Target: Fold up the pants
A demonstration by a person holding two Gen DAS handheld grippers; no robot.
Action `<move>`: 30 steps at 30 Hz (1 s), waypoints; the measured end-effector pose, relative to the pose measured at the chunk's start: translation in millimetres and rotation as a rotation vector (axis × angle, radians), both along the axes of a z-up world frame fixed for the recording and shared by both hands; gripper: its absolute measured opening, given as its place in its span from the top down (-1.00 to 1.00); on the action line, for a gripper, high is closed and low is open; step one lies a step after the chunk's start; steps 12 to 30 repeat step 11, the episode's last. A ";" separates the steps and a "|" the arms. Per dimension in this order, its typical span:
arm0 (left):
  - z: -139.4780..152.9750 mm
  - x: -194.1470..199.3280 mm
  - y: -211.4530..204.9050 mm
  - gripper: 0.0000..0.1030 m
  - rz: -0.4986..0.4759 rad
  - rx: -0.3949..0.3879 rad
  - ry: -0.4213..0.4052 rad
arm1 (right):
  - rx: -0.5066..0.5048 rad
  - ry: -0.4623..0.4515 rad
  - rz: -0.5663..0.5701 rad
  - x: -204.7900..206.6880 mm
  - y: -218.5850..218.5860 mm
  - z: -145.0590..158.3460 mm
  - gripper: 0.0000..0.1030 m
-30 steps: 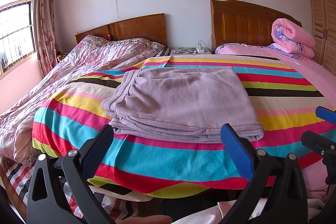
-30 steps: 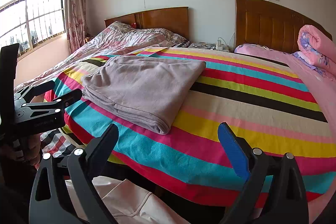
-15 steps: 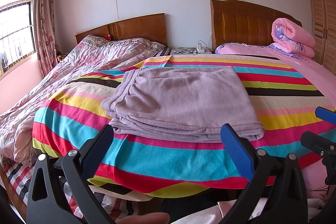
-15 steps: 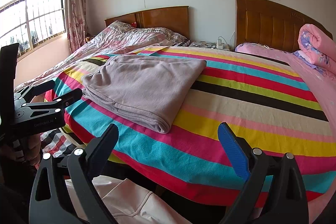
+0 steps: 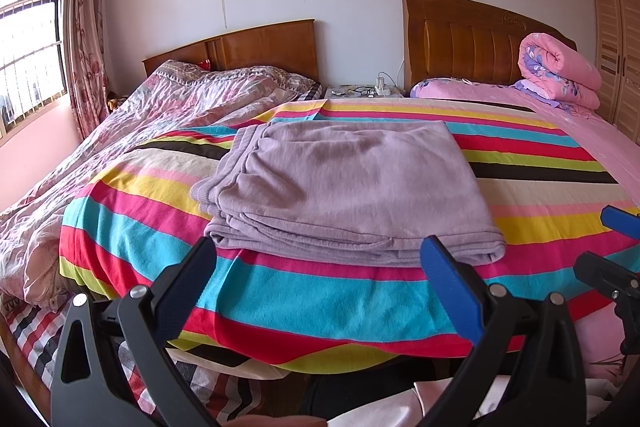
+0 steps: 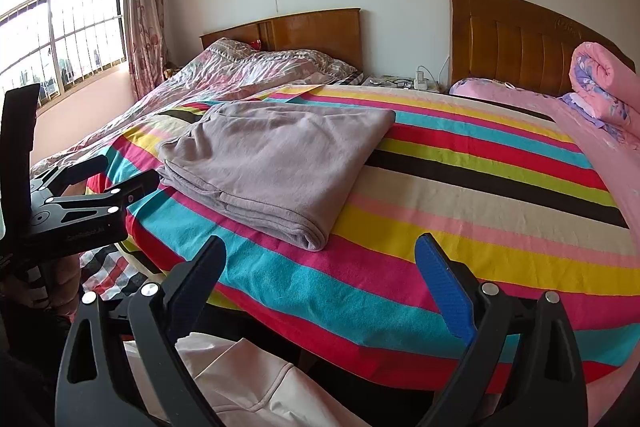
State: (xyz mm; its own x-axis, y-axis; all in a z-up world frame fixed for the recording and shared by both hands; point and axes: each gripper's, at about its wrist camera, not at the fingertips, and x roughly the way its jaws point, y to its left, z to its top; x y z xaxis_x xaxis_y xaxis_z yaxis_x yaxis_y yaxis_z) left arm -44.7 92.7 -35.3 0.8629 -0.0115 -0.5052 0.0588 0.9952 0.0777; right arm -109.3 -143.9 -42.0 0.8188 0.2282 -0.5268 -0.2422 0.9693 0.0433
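- Both fingers of the left gripper (image 5: 318,259) stand spread wide with nothing between them, one black finger at 7 o'clock in the left wrist view and one with a blue pad (image 5: 450,285) at 5 o'clock.
- Right gripper (image 6: 320,257) is likewise spread and holds nothing; its blue pad (image 6: 444,287) sits at 5 o'clock in its own view.
- Folded mauve pants (image 5: 344,187) lie flat on the striped blanket (image 5: 304,295), layered edges stacked toward the near side, waistband end at 9 o'clock of the bundle.
- Neither gripper touches the pants; both hang off the near edge of the bed.
- In the right wrist view the pants (image 6: 276,163) lie toward 10 o'clock, with the left gripper (image 6: 116,175) at 9 o'clock, just beside the blanket's edge.
- Crumpled pink quilt (image 5: 140,131) covers the neighbouring bed at 9 o'clock.
- Rolled pink floral duvet (image 5: 560,71) rests against the wooden headboard (image 5: 460,43) at 2 o'clock.
- Nightstand (image 5: 360,91) with a power strip stands between the beds at 12 o'clock.
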 end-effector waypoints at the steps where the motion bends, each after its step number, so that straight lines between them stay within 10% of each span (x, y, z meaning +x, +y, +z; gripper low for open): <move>1: 0.3 0.4 0.3 -0.97 0.003 -0.001 -0.003 | 0.000 0.000 0.000 -0.3 0.4 -0.1 -0.78; 7: -0.3 8.9 18.0 -0.97 0.036 -0.021 0.028 | 0.022 -0.002 -0.023 -4.8 -1.6 -1.1 -0.78; 11: 4.3 11.0 68.8 -0.97 0.236 -0.048 -0.027 | 0.035 -0.060 -0.154 -12.9 -34.8 8.9 -0.78; 30: 4.3 11.0 68.8 -0.97 0.236 -0.048 -0.027 | 0.035 -0.060 -0.154 -12.9 -34.8 8.9 -0.78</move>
